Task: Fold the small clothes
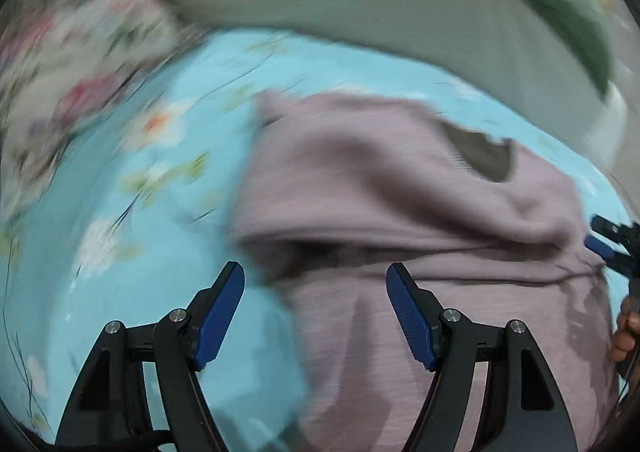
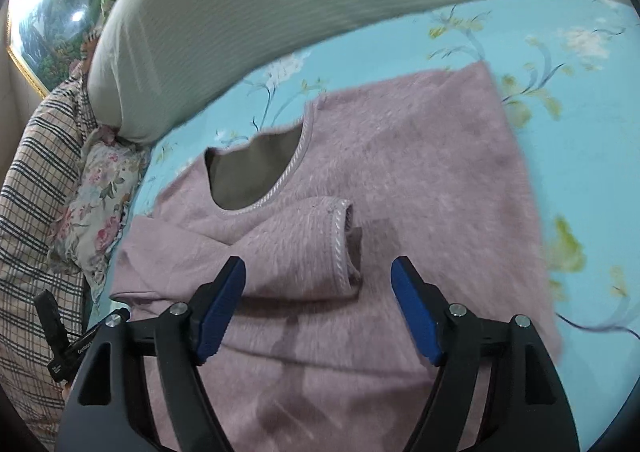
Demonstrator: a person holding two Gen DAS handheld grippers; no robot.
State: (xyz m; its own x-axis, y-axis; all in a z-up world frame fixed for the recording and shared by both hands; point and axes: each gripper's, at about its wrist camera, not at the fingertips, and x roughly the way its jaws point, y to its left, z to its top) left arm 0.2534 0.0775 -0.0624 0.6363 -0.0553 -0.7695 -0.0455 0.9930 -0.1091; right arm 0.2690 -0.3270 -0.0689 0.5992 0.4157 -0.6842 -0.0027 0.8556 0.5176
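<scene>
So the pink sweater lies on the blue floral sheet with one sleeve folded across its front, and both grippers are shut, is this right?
Not quite: the right gripper and left gripper are open, each in its own wrist view. The pink sweater, folded sleeve and blue floral sheet are as you say.

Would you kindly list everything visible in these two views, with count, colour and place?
sweater: one, mauve, flat on the bedsheet, one sleeve folded across its front
bedsheet: one, light blue with flowers, under the sweater
long pillow: one, grey-green, beyond the sweater
floral cushion: one, pale with pink flowers, left of the sweater in the right wrist view
plaid fabric: one, beige with dark lines, far left
painting: one, gold-framed, upper left
left gripper: fingers blue, open, empty
right gripper: fingers blue, open, over the sleeve
</scene>
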